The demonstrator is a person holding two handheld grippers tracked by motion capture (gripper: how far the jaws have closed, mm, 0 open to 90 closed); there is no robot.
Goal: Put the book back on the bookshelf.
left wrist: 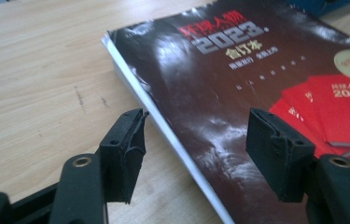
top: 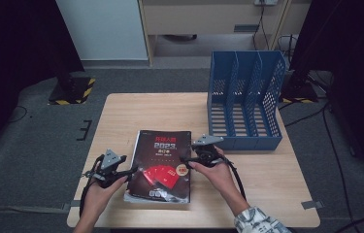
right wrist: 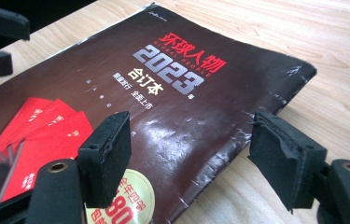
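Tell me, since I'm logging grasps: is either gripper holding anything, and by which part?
Nothing is held. Both the left gripper and right gripper are open, straddling opposite edges of the book.

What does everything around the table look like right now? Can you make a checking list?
Surface: wooden table, a few small marks.
Job's things: dark book lying flat, cover creased, corners worn; blue file rack standing at the far right, slots bare.
Clutter: nothing seen.
Grippers: left gripper open, jaws either side of the book's left edge; right gripper open, jaws either side of its right edge.
Cables: a black cable trails from the right gripper; more on the floor.
Surroundings: grey carpet, dark curtains.
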